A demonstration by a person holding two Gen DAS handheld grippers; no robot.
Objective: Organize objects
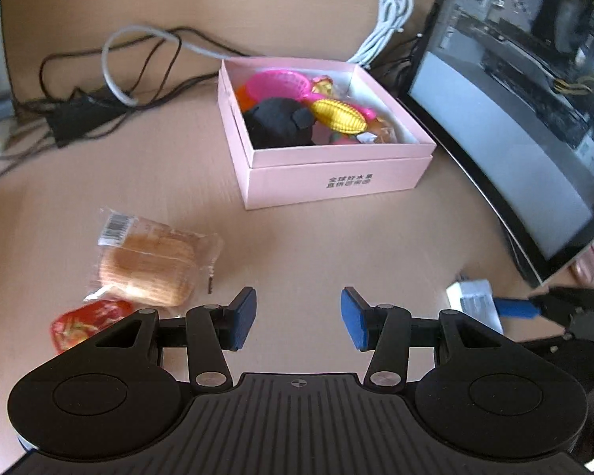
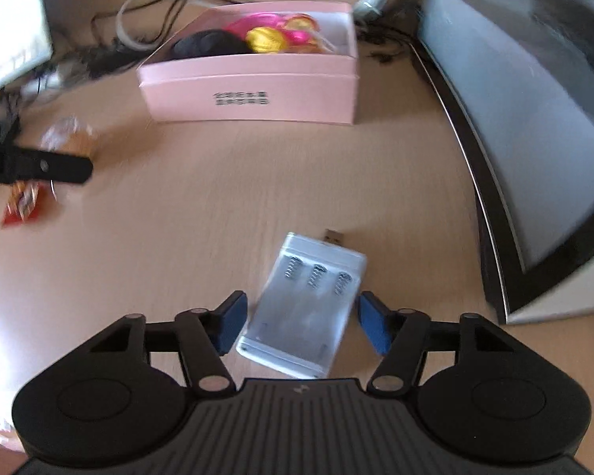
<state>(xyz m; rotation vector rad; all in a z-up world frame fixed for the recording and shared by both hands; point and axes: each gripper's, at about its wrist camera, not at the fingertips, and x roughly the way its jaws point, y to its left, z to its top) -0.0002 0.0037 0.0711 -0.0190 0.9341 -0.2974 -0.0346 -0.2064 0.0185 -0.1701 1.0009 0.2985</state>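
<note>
My right gripper (image 2: 299, 322) is wide open, and the white battery charger (image 2: 305, 304) lies flat on the counter (image 2: 178, 217) between its two blue fingers (image 2: 229, 322). I cannot tell if the fingers touch it. A small plug sticks out of the charger's far end.

My left gripper (image 1: 299, 318) is wide open too, with bare counter (image 1: 297, 245) between its fingers and nothing in it. Just to its left lie one wrapped bread (image 1: 150, 261) and one red snack packet (image 1: 83, 322), close together.

The pink box (image 1: 328, 174) sits farther back with its top open. There is open room between both grippers and the box. Inside I see one black fuzzy thing (image 1: 277, 122), one pink basket (image 1: 277, 83) and one yellow toy corn (image 1: 338, 114), with more small things I cannot make out.

A dark monitor (image 1: 514, 118) stands along the right edge, near the box and the charger. Black and white cables (image 1: 130, 71) lie tangled behind the box. The counter is light wood.
</note>
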